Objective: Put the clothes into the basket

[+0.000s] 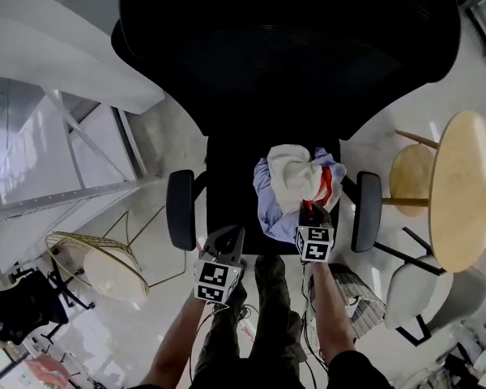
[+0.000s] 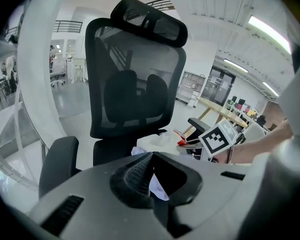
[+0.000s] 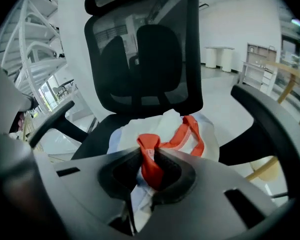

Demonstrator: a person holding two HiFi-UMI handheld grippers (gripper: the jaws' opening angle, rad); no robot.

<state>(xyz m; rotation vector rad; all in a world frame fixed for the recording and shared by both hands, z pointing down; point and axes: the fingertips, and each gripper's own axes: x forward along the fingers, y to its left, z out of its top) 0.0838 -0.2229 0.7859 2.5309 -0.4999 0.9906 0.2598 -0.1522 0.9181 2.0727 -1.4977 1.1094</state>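
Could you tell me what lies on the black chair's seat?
A pile of clothes: a white piece on top, pale blue cloth beneath, orange-edged fabric pinched in the right tool. What lies under the pile is covered.

No readable text, brand, number or sign in any view. Only print: black-and-white square code patterns on the left cube (image 1: 213,280) and right cube (image 1: 314,244). These are blocks only, no letters or digits.

One black chair (image 1: 283,47), 12 o'clock. One clothes pile (image 1: 296,186) on seat. Two grippers: left gripper (image 1: 227,241), right gripper (image 1: 312,211). One wire basket (image 1: 105,274), 8 o'clock. One round wood table (image 1: 466,189), one stool (image 1: 411,178), 3 o'clock.
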